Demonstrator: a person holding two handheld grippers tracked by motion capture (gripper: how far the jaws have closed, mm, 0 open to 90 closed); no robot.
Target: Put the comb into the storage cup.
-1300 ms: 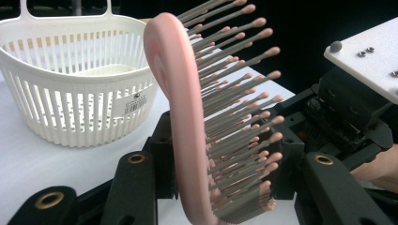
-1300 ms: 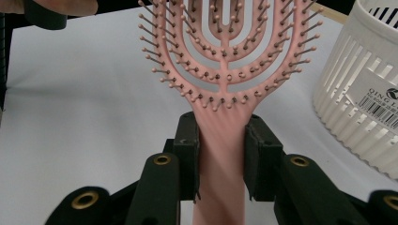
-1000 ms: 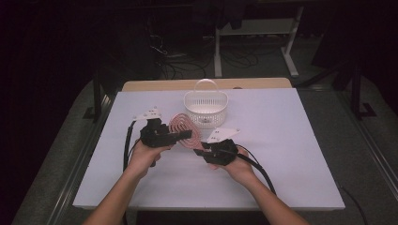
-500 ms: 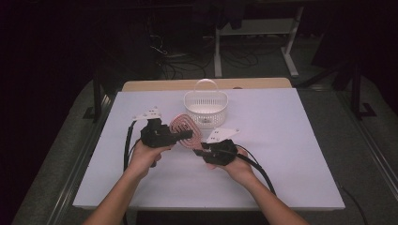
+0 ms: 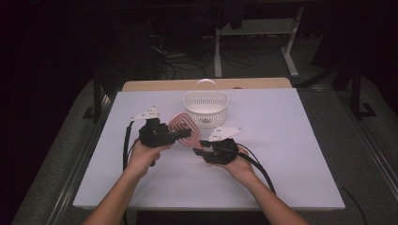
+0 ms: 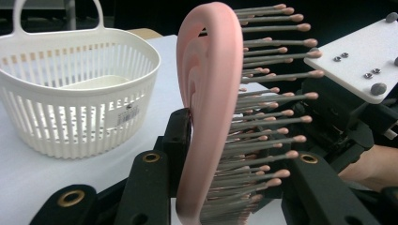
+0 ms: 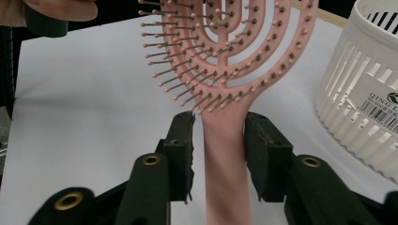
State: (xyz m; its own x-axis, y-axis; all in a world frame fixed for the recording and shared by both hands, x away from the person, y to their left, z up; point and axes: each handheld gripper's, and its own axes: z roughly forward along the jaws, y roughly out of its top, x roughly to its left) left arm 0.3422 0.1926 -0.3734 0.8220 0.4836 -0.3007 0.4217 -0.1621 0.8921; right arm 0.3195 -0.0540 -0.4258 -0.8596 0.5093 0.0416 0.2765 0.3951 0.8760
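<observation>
- Forearms are seen entering from the bottom edge of the high view, each hand carrying a pair of black tongs above the white tabletop (image 5: 291,154).
- The right tongs (image 5: 202,149) are seen just below the centre of the high view; in the right gripper view their jaws stand on either side of the pink handle with a narrow gap on each side, and they have just been opening, the handle lying between the pads without being pressed.
- The left tongs (image 5: 185,133) sit left of centre in the high view and are closed on the pink hairbrush (image 6: 209,108), whose oval head is gripped edge-on, bristles pointing to the right of the left gripper view.
- The hairbrush is thus held above the tabletop, between the two tongs.
- A white slotted basket (image 5: 205,106) with a hoop handle stands on the tabletop just beyond the brush, near the upper centre.
</observation>
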